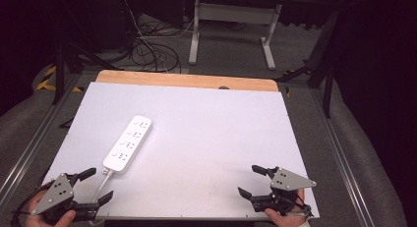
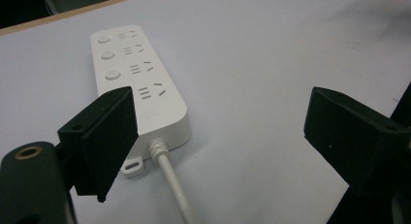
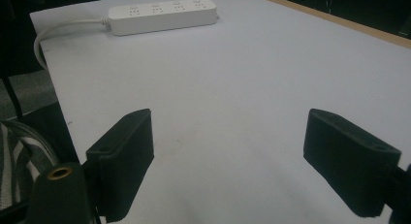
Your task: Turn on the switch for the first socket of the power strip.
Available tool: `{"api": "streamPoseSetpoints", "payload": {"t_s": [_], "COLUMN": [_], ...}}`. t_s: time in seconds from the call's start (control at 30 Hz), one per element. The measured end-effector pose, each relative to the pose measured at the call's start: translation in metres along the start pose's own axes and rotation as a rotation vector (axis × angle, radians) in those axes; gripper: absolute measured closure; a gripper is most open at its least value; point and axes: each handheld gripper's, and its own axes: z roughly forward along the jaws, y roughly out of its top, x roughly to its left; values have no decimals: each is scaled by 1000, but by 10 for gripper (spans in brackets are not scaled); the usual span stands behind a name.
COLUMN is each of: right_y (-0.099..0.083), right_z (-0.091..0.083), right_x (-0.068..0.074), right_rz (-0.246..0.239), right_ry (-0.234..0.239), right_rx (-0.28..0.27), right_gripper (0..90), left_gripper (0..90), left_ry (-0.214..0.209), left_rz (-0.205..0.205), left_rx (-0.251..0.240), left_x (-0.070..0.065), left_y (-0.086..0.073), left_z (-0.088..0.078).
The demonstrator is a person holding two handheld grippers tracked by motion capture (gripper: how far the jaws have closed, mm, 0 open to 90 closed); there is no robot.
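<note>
The white power strip (image 1: 128, 144) lies flat on the left half of the white table top (image 1: 211, 133), set at a slant, with its far end pointing away from me and a little to the right. It has four socket groups in a row, and in my left gripper view each group has a round button beside it. Its white cable (image 1: 102, 186) leaves the near end and runs toward the front edge of the table; in my right gripper view it bends down over that edge.

My left gripper (image 1: 93, 186) is at the near left corner of the table, just beside the near end of the strip. Its jaws are wide apart, and the cable passes between them without touching either one. Nothing is held there. In my left gripper view, one black jaw stands in front of the near corner of the strip and the other is far to the side, over bare table.

My right gripper (image 1: 251, 180) is at the near right corner, well apart from the strip. Its jaws are also spread wide, with only the bare white surface between them.

Behind the white top I see a wooden edge (image 1: 187, 80), and farther back a grey floor with dark cables (image 1: 152, 52) and the legs of another table (image 1: 268, 45).
</note>
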Motion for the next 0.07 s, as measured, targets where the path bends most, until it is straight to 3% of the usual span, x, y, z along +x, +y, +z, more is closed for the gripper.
{"api": "streamPoseSetpoints", "payload": {"t_s": [0.07], "right_y": [0], "right_z": [0], "right_x": [0], "right_rz": [-1], "right_ry": [-1], "right_rx": [-5], "right_gripper": [190], "left_gripper": [127], "left_ry": [24], "left_rz": [16], "left_rx": [12], "left_x": [-1], "left_y": [0], "left_z": [-1]}}
